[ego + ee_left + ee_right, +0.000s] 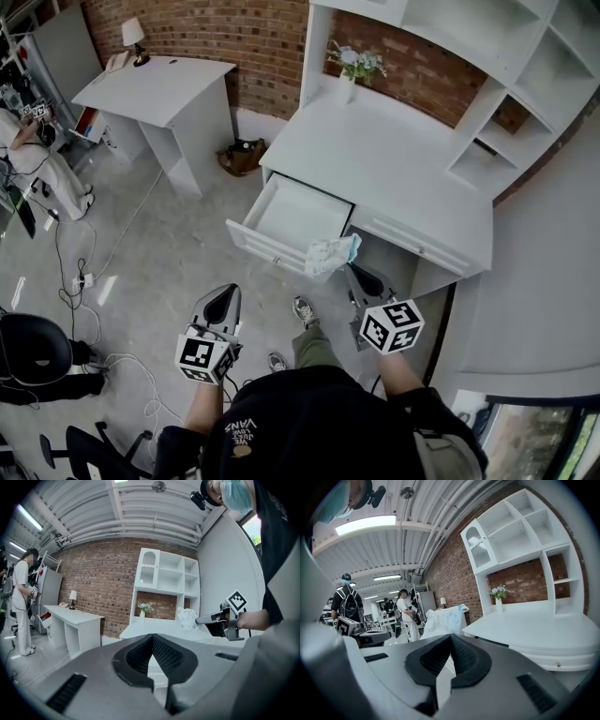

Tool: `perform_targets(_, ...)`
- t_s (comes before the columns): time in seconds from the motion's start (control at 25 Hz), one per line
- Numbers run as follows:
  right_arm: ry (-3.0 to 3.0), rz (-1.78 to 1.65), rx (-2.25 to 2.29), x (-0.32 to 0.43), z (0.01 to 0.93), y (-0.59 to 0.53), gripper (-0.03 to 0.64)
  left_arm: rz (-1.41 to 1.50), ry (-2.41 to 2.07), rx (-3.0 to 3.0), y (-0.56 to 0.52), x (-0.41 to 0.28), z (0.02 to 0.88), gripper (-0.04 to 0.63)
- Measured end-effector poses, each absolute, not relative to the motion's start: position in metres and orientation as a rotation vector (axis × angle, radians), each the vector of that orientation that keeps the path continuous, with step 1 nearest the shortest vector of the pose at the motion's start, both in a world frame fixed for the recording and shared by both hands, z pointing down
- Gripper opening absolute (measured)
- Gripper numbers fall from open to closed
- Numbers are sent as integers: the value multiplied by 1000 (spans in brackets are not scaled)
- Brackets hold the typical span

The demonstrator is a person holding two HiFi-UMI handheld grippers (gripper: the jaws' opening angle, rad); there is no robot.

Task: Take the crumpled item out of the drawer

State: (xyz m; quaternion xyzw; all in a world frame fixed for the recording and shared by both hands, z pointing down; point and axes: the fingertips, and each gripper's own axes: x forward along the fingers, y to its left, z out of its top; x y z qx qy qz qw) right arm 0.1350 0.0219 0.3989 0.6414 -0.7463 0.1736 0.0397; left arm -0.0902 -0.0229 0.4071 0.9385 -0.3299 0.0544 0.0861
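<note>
The crumpled item (332, 253), white plastic with blue print, hangs just in front of the open white drawer (251, 240) of the desk (394, 159). My right gripper (350, 268) is shut on it from below. In the right gripper view the crumpled item (443, 619) rises beyond the closed fingertips of my right gripper (451, 637), and a strip of it runs down between the pads. My left gripper (223, 293) hovers over the floor, left of the drawer, shut and empty. The left gripper view shows my left gripper (153, 637) closed, with the crumpled item (187, 618) off to the right.
A vase of flowers (353, 66) stands at the back of the desk under white shelves (506, 84). A second white desk (159, 89) with a lamp stands to the left, a brown bag (242, 156) by the wall. Cables (80, 281) and office chairs (33, 352) lie at lower left.
</note>
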Motion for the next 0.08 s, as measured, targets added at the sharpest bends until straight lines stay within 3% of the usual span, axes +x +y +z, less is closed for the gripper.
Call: perform_targets(0.08,-2289,522,1964,138,397,22,2,163,-979,2800,-23,-86,406,6)
